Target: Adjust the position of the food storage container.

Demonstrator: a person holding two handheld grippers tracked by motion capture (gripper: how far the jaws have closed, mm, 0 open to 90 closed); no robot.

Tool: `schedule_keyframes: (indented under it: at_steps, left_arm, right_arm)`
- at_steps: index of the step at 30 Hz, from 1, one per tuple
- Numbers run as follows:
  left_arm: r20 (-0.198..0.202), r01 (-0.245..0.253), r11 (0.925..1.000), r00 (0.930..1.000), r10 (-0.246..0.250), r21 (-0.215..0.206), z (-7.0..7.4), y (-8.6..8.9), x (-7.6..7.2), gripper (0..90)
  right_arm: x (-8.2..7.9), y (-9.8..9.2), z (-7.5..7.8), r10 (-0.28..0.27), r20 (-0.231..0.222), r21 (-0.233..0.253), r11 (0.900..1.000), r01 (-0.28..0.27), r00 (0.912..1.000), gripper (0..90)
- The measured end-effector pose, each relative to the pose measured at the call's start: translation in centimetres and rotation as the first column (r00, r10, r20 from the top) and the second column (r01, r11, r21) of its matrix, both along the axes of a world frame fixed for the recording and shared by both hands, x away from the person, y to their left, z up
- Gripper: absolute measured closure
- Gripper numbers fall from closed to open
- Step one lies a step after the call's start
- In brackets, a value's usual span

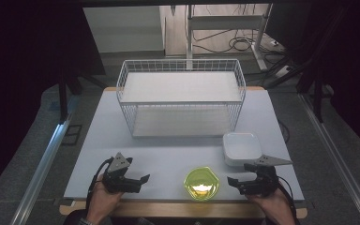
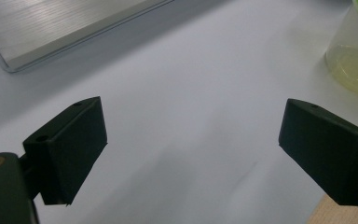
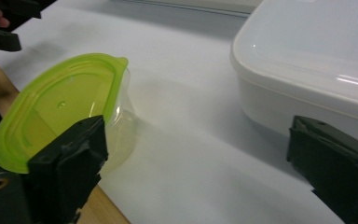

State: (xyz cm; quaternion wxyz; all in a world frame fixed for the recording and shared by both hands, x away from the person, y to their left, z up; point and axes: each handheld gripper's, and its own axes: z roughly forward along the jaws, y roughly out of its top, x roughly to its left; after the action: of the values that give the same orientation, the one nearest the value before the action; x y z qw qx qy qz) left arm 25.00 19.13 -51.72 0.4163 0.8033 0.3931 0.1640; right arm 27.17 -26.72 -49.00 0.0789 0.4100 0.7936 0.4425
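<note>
Grippers both idle at the near table edge, nothing held. My left gripper [image 1: 139,182] sits at the front left, jaws spread wide over bare white table [image 1: 168,154], well apart from everything; in the left gripper view the green-lidded container [image 2: 354,60] is off to the far side of its jaws.

Centre front, between the two grippers: the container [image 1: 201,183], a small clear tub with a lime-green lid, close to the table's near edge. I judge it light, thin plastic, walls likely flex and slip under a hard pinch. The lid overhangs with a small tab [image 3: 116,63]; best grip is probably across the body just under the lid rim, or on the rim itself, gently. I cannot tell if the lid is snapped on.

My right gripper [image 1: 234,183] is just beside the tub, jaws wide apart and empty, not touching it. Behind it stands a white square box [image 1: 242,148], rigid-looking, smooth and glossy. Further back, a white wire basket [image 1: 181,96].
</note>
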Motion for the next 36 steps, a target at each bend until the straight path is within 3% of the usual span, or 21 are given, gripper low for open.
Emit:
schedule_keyframes:
  at_steps: [3, 7, 14, 18, 24, 25, 27, 30, 32, 36]
  left_arm:
    - [0.006, 0.003, 0.9999, 1.0000, -0.004, 0.012, 0.1, -0.2, -0.1, 6.1]
    - [0.003, 0.014, 0.9999, 0.9999, -0.014, -0.002, 0.1, -0.4, -0.1, 3.6]
    - [-0.004, 0.012, 0.9998, 0.9999, -0.012, -0.018, 0.1, -0.4, 0.0, 6.8]
    - [0.010, 0.014, 0.9996, 0.9999, -0.014, -0.026, 0.3, -0.4, -0.2, 10.9]
    - [0.037, 0.033, 0.9994, 0.9988, -0.032, -0.014, 0.7, -0.8, -0.6, 20.0]
    - [0.040, 0.039, 0.9992, 0.9984, -0.038, -0.013, 0.8, -0.8, -0.7, 25.9]
    - [0.048, 0.064, 0.9976, 0.9969, -0.063, -0.027, 1.1, -1.0, -1.0, 28.8]
    - [0.040, 0.104, 0.9922, 0.9940, -0.101, -0.069, 1.4, -1.4, -1.3, 45.7]
    - [0.039, 0.123, 0.9895, 0.9919, -0.121, -0.075, 1.6, -1.8, -1.5, 50.0]
    - [0.031, 0.138, 0.9893, 0.9902, -0.136, -0.048, 1.3, -2.4, -1.5, 52.0]
  right_arm:
    - [-0.1, 0.1, 0.3, -0.010, 0.029, -0.021, 1.000, 0.011, 0.9995, 12.0]
    - [-0.1, 0.2, 0.4, -0.026, 0.033, -0.041, 0.999, 0.027, 0.9991, 17.9]
    - [0.0, 0.5, 0.2, 0.027, 0.004, -0.055, 0.998, -0.027, 0.9996, 24.9]
    - [-0.1, 0.7, 0.2, 0.047, 0.015, -0.079, 0.996, -0.046, 0.9988, 28.6]
    - [-0.2, 0.7, 0.3, 0.053, 0.021, -0.104, 0.993, -0.051, 0.9983, 36.0]
    - [-0.2, 0.6, 0.3, 0.059, 0.018, -0.107, 0.993, -0.057, 0.9981, 37.8]
    - [-0.2, 0.6, 0.3, 0.060, 0.018, -0.106, 0.993, -0.058, 0.9980, 38.0]
    - [-0.2, 0.7, 0.4, 0.060, 0.029, -0.112, 0.992, -0.056, 0.9978, 40.5]
    - [-0.3, 0.8, 0.4, 0.057, 0.039, -0.115, 0.992, -0.052, 0.9976, 42.1]
    - [-0.3, 0.9, 0.6, 0.067, 0.042, -0.113, 0.992, -0.062, 0.9969, 48.6]
